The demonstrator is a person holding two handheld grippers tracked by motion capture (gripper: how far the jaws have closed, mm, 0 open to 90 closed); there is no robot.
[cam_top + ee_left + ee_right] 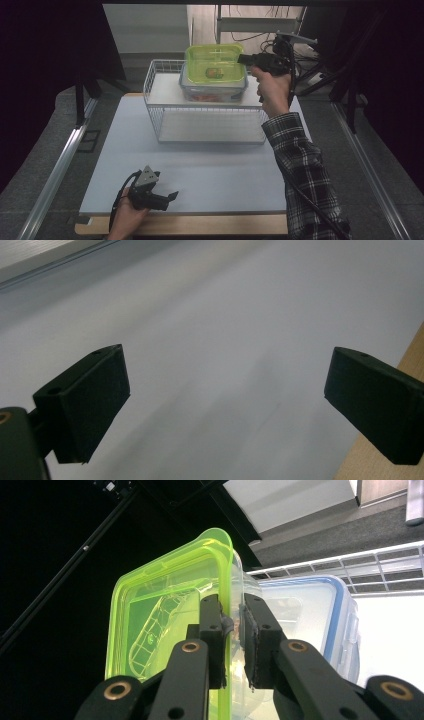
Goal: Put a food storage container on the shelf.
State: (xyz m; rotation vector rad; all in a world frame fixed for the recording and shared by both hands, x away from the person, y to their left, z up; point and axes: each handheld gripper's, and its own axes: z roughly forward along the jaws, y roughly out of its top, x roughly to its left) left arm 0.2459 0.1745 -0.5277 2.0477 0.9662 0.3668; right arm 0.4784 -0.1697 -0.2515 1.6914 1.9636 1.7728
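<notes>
Closest up, the right gripper (232,640) has its jaws pinched on the rim of a green-lidded box (214,64), held up over a blue-lidded box (212,90) sitting on the top shelf of a white wire rack (155,90). What's inside either box is too blurry to make out (something orange-ish), and no writing is readable. The left gripper (225,405) rests low on the grey table (210,170), jaws wide apart around nothing.

No text, label, brand or number is readable anywhere.
</notes>
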